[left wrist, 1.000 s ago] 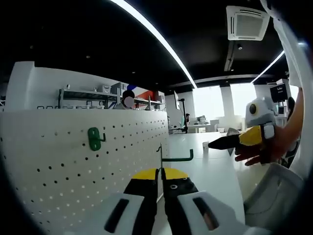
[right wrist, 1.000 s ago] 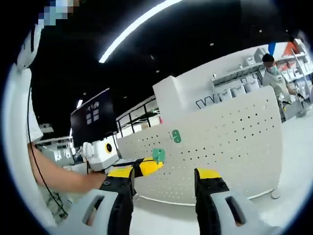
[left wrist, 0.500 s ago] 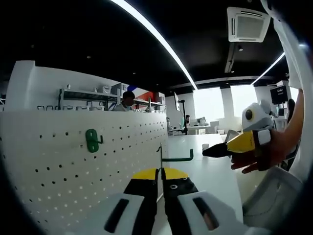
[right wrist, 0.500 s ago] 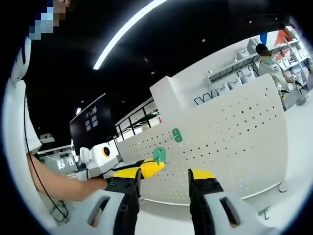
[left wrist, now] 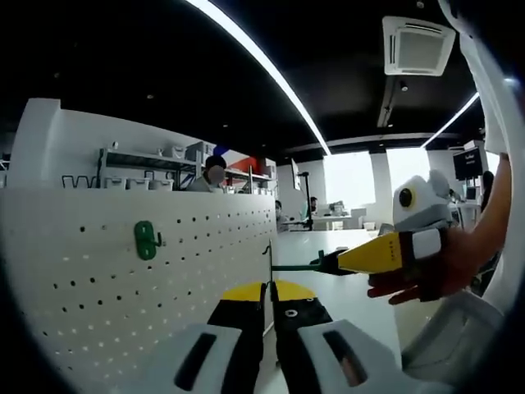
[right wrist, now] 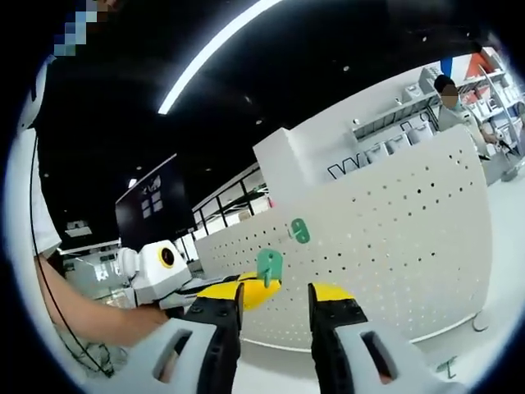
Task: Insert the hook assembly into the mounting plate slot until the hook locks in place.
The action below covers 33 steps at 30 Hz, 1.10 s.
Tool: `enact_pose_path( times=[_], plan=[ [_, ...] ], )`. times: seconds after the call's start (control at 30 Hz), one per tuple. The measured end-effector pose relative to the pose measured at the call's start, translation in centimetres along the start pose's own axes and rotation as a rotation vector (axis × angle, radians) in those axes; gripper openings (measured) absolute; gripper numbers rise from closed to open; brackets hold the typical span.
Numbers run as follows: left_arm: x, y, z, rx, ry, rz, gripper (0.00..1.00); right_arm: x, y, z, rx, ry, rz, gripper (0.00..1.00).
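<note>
My left gripper (left wrist: 269, 289) is shut on a thin green hook assembly (left wrist: 271, 261), whose plate stands edge-on above the jaws. Its rod (left wrist: 297, 266) points right. From the right, held by a hand, my right gripper (left wrist: 331, 263) comes in with its dark tips at the rod's far end. In the right gripper view my right gripper (right wrist: 275, 297) is open with a narrow gap. The left gripper (right wrist: 246, 289) reaches in from the left and holds up the green plate (right wrist: 269, 264). The white perforated mounting plate (left wrist: 98, 287) (right wrist: 402, 238) stands upright and bears another green hook (left wrist: 145, 240) (right wrist: 299, 231).
A white tabletop (left wrist: 361, 295) runs past the board's end. Shelves (left wrist: 148, 160) and a person (left wrist: 215, 174) are behind the board. The hand and forearm (left wrist: 443, 263) holding my right gripper fill the right side. A foot of the board (right wrist: 480, 322) rests on the table.
My right gripper has moved left to the end of the hook's rod, and its jaws have narrowed. The left gripper keeps its hold on the hook assembly.
</note>
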State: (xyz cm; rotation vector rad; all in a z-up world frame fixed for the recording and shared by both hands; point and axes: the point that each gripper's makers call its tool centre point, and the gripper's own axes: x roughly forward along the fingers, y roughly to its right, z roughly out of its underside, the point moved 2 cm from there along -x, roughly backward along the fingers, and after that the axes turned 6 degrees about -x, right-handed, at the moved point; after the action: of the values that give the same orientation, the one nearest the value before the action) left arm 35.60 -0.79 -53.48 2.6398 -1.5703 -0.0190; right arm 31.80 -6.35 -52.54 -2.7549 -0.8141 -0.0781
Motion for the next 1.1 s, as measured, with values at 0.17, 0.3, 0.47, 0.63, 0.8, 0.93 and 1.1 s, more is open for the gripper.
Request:
enact_pose_path(
  times=[0.17, 0.3, 0.47, 0.63, 0.8, 0.93, 1.1],
  plan=[
    [0.2, 0.2, -0.2, -0.014, 0.015, -0.003, 0.03, 0.7, 0.3, -0.2, 0.002, 0.002, 0.009, 0.25],
    [0.4, 0.6, -0.3, -0.014, 0.015, 0.005, 0.03, 1.2, 0.4, -0.5, 0.007, 0.007, 0.017, 0.2],
    [0.6, 0.9, -0.4, -0.021, 0.019, 0.007, 0.03, 1.8, 0.2, -0.5, -0.01, -0.004, 0.017, 0.16],
    [0.8, 1.2, -0.6, -0.02, 0.023, 0.012, 0.03, 2.0, 0.3, -0.5, -0.017, -0.011, 0.022, 0.13],
    [0.9, 1.4, -0.5, -0.022, 0.023, 0.012, 0.03, 2.0, 0.3, -0.6, -0.018, -0.007, 0.027, 0.09],
    [0.9, 1.4, -0.5, -0.028, 0.027, 0.004, 0.03, 2.0, 0.3, -0.6, -0.029, -0.013, 0.03, 0.08],
    [0.8, 1.4, -0.3, -0.023, 0.019, -0.007, 0.03, 2.1, -0.4, -0.5, -0.069, -0.025, 0.027, 0.03]
  ],
)
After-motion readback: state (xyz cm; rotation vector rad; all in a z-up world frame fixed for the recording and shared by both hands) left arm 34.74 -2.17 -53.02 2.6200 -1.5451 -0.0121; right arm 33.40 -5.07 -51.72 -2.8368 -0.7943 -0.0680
